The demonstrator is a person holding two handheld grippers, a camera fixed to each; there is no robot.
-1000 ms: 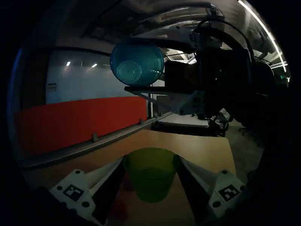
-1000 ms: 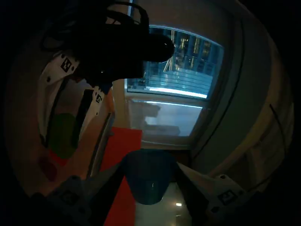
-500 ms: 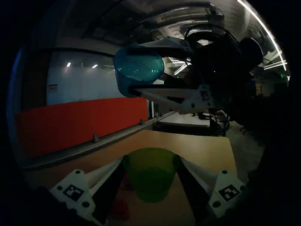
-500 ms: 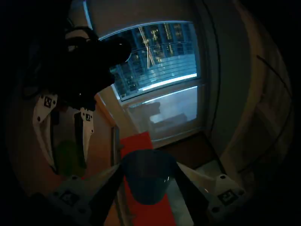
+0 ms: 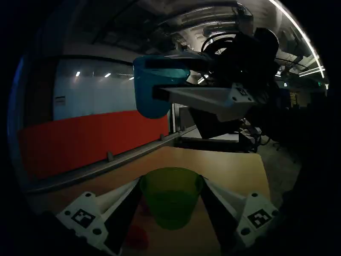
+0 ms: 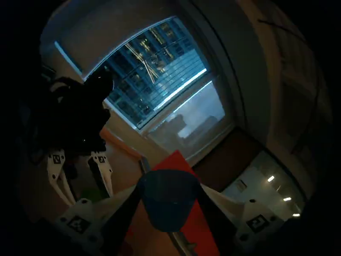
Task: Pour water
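A green translucent cup (image 5: 171,202) sits between my left gripper's (image 5: 171,205) white fingers, just above the wooden table (image 5: 230,168); the fingers press its sides. Liquid seems to fill its lower part. Above and ahead, the right gripper (image 5: 179,91) holds a blue cup (image 5: 155,87) nearly upright, high over the table. In the right gripper view the blue cup (image 6: 168,205) is clamped between the right gripper's (image 6: 168,207) fingers. Lower left there, the left gripper (image 6: 81,170) stands with a bit of the green cup (image 6: 90,194) between its fingers.
An orange partition (image 5: 89,138) with a metal rail runs along the table's left edge. Small red things (image 5: 137,237) lie on the table by the left gripper's finger. A large window (image 6: 157,91) with night buildings is behind. Dark office furniture stands at the right.
The right gripper has rotated the blue cup from tipped, mouth toward the left camera, back to nearly upright, and the right gripper view has swung accordingly. The green cup and left gripper stayed put.
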